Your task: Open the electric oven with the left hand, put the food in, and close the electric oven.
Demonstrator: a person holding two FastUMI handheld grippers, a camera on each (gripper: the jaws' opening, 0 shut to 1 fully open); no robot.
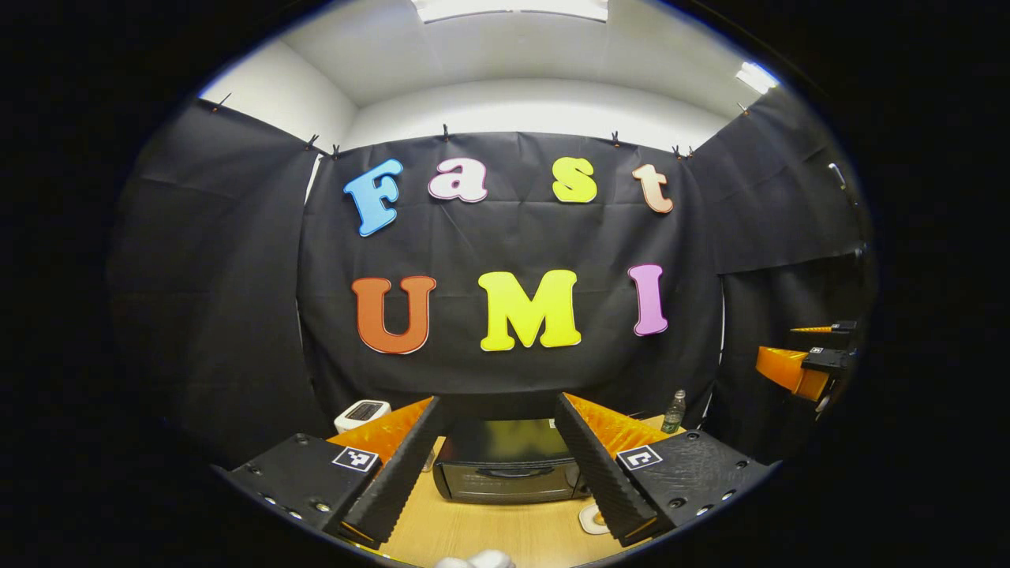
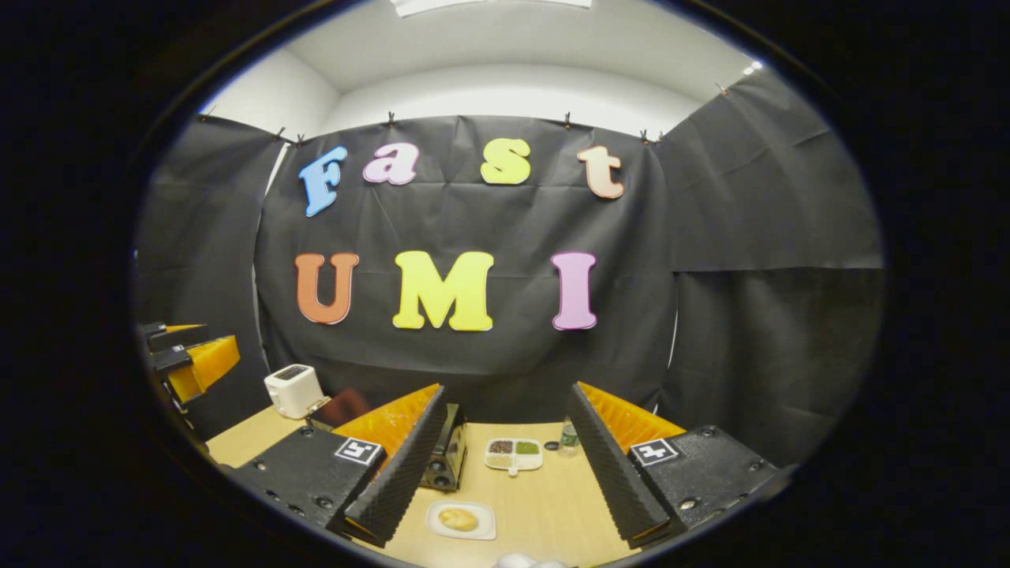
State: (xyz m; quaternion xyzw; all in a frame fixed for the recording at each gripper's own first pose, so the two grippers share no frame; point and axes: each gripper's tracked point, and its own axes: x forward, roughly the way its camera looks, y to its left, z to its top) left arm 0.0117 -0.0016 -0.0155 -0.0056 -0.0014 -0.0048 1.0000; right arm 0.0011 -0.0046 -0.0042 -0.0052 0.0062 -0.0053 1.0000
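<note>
Left tool (image 1: pixel 495 465) held high, jaws spread wide, nothing between them; it looks straight at the oven (image 1: pixel 509 472), which sits framed between its two fingers. Judgement: lined up for the door handle (image 1: pixel 507 472), opening not yet begun. Door shut.

Far left on the bench (image 1: pixel 505 532), a toaster (image 1: pixel 361 413), standing off from the oven. In the right gripper view the oven (image 2: pixel 446 457) sits left of centre, partly hidden behind that tool's left finger.

Right of the oven, near the front edge: a plate (image 2: pixel 461 521) with the food (image 2: pixel 458 518) on it, a pale round bun by the look. Placed close to the oven, likely for a short carry.

Behind it, a divided tray (image 2: pixel 514 455), a bottle (image 2: pixel 568 440) just beside that.

Right tool (image 2: pixel 509 465) also released, empty, raised above the bench with the plate low between its fingers. Seems to wait its turn until the door is down.
</note>
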